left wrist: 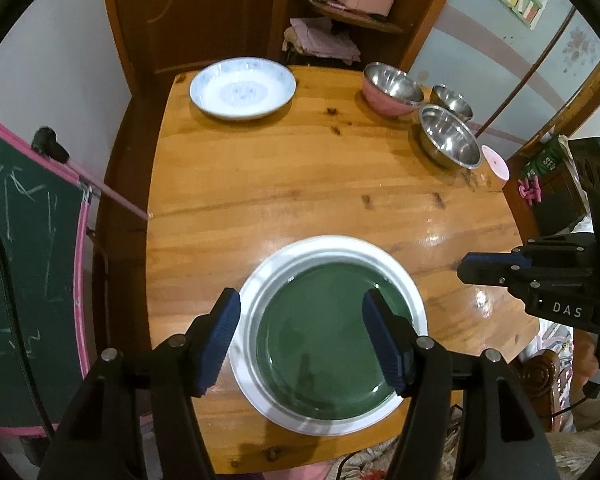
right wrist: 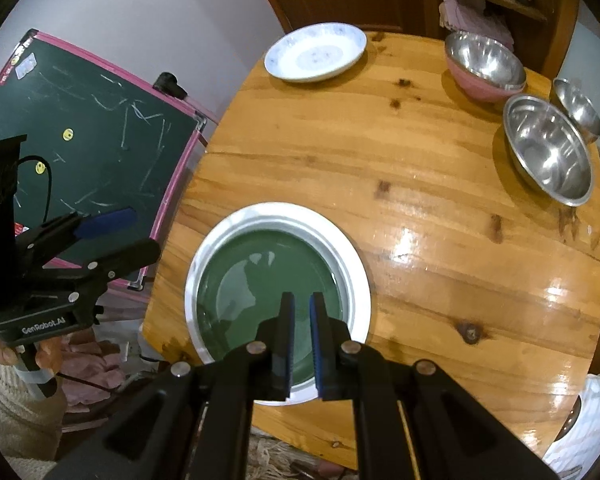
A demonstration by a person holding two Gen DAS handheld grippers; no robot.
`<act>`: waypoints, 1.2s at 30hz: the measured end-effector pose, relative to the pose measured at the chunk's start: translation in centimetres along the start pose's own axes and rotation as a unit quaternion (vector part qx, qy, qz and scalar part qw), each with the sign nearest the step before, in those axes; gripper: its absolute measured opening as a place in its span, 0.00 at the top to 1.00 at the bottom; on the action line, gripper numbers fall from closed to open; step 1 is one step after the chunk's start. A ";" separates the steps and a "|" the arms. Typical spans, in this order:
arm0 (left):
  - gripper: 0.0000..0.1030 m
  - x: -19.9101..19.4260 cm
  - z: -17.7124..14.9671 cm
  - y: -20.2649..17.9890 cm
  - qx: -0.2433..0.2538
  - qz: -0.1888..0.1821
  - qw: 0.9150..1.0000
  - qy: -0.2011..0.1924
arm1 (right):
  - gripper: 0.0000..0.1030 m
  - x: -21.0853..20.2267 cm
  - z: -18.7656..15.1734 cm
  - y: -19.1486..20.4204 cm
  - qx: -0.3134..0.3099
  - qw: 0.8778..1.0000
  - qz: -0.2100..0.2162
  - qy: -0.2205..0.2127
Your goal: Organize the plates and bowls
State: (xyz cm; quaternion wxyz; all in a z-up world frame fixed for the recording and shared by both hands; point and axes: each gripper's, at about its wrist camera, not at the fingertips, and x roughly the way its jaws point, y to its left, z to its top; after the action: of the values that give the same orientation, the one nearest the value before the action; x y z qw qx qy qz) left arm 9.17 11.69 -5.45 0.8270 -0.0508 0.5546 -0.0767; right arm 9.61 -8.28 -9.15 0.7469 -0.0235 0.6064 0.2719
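Right under both tongs sits a green plate [left wrist: 326,344] nested in a white plate [left wrist: 396,268], at the near edge of the desk [left wrist: 260,184]. The left tongs [left wrist: 300,344] are spread wide and hold nothing; their pads hang over the stack's left rim and its green middle. The right tongs [right wrist: 302,346] are nearly clenched, a thin gap showing between the pads, nothing in it; they hang over the stack's near rim, whether touching it I cannot tell.

Past the stack lies bare wood. Far ahead and to the left of both tongs rests a patterned plate [left wrist: 242,88], alone, well apart from the stack. Far ahead to the right stand three bowls: a pink bowl [left wrist: 392,88], a steel bowl [left wrist: 450,136] just beside it, and a small bowl [left wrist: 452,100] behind those.

The next move most likely turns on the patterned plate joining the stack. It lies straight ahead of the left tongs, and they are ready to take its rim, so the left looks the better placed. The bowls lie nearer the right tongs' side. Plates are round, so no axis matters; the rim edge is the grip.
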 end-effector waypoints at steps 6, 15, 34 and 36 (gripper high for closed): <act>0.40 -2.6 2.4 0.1 0.003 0.005 0.999 -0.033 | 0.93 -2.5 1.6 0.3 -0.006 1.000 -0.004 -0.025; 0.40 -7.9 9.5 0.8 -0.016 0.028 0.993 -0.112 | 0.93 -9.8 7.6 0.1 -0.002 0.994 -0.015 -0.106; 0.40 0.0 24.4 11.8 -0.164 0.066 0.973 -0.147 | 0.54 -5.5 23.1 -6.3 0.070 0.986 0.004 -0.150; 0.40 3.8 24.8 13.4 -0.184 0.063 0.972 -0.129 | 0.54 -2.7 24.4 -7.2 0.079 0.987 0.012 -0.140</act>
State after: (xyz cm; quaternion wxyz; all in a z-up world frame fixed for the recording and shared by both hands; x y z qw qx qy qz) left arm 34.48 24.14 -1.71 0.8711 -0.1763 0.4502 0.0860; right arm 34.20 -6.55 -2.43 0.8203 0.0811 0.5161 0.2327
